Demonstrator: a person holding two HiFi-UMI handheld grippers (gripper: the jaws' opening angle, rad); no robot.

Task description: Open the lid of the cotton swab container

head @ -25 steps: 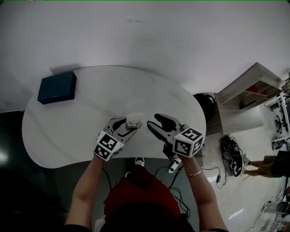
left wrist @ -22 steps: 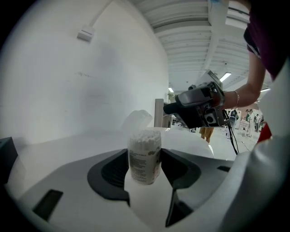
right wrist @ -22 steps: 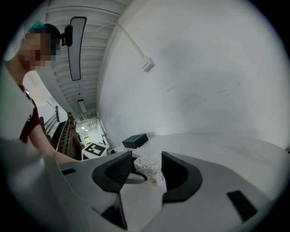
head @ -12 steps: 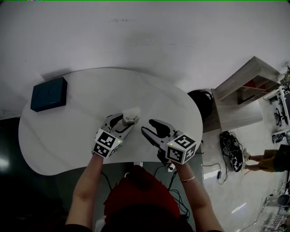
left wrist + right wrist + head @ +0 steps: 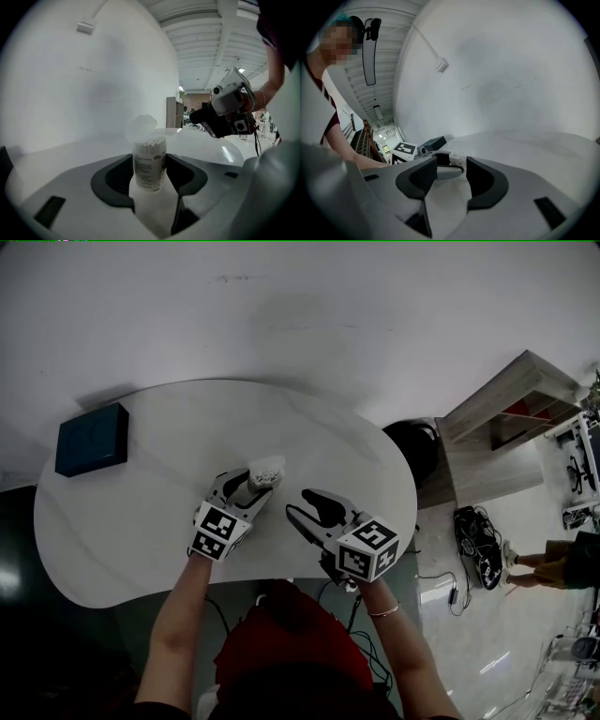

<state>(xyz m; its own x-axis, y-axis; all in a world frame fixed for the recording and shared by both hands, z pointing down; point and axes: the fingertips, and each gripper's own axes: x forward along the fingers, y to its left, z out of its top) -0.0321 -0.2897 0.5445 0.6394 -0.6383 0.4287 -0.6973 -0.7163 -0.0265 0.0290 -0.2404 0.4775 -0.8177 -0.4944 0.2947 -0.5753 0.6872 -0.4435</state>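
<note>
Left gripper (image 5: 255, 486), fingers (image 5: 117, 178) clamped on cotton swab container (image 5: 150, 161), lid (image 5: 140, 125) flipped open, right gripper (image 5: 305, 503) just beside, fingers (image 5: 487, 180) apart, empty, white bench (image 5: 141, 521) beneath.

On my screens the counter (image 5: 141, 521) reads as a smooth white top with a soft sheen. The container (image 5: 150, 161) is clear glossy plastic with a paper-looking label, and fluffy white cotton shows at its top. Its lid (image 5: 140, 125) is cloudy, translucent plastic. The left gripper (image 5: 251, 486) and right gripper (image 5: 298, 504) have pale grey matt plastic shells. Their fingers (image 5: 485, 180) carry dark matt pads, rubber or plastic I cannot tell. Each cube (image 5: 367, 549) bears flat black-and-white print. The box (image 5: 91, 439) is dark blue and matt. The floor (image 5: 469, 634) is glossy, and the shelf (image 5: 506, 399) looks like pale wood.
</note>
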